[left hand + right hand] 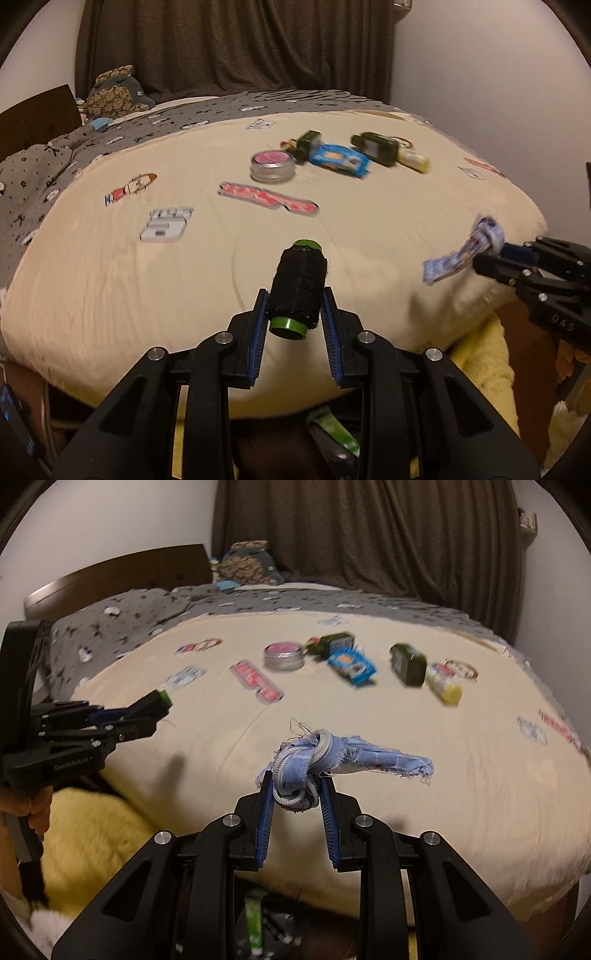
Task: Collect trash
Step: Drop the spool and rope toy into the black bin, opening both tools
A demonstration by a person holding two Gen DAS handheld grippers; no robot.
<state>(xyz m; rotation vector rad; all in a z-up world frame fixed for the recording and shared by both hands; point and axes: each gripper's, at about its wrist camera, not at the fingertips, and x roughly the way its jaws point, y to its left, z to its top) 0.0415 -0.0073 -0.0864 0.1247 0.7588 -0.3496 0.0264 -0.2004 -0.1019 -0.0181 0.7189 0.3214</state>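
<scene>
My left gripper (295,306) held a black thread spool with green end caps (297,288), its blue ribbed pads (258,343) clamped on the spool's two sides; the spool pointed away from me, above the near part of the cream printed bedspread (147,288). In the right wrist view the same gripper (147,710) entered from the left edge, with the green spool end (164,698) showing at its tip and a hand (29,805) gripping its handle.

My right gripper (297,786) was closed on a knotted scrap of frayed light-blue cloth tied with grey cord (306,764). The knot sat between the pads and a loose tail trailed to the right, clear of the bedspread (406,849). In the left wrist view that gripper (491,258) appeared at the right edge, the cloth scrap (461,254) hanging from its tip.

Further back on the bedspread lay more items in a loose row:
- a round silver tin with a pink lid (272,166);
- a dark green bottle (306,144), touching or just beside a blue snack wrapper (338,158);
- a second dark green bottle (376,147);
- a small pale yellow tube (415,159) just beside the second bottle.

All were blurred. A grey patterned blanket (44,162) covered the far end of the bed, and a dark brown curtain (236,44) hung behind. A yellow fluffy rug (92,842) lay below the bed's near edge.
</scene>
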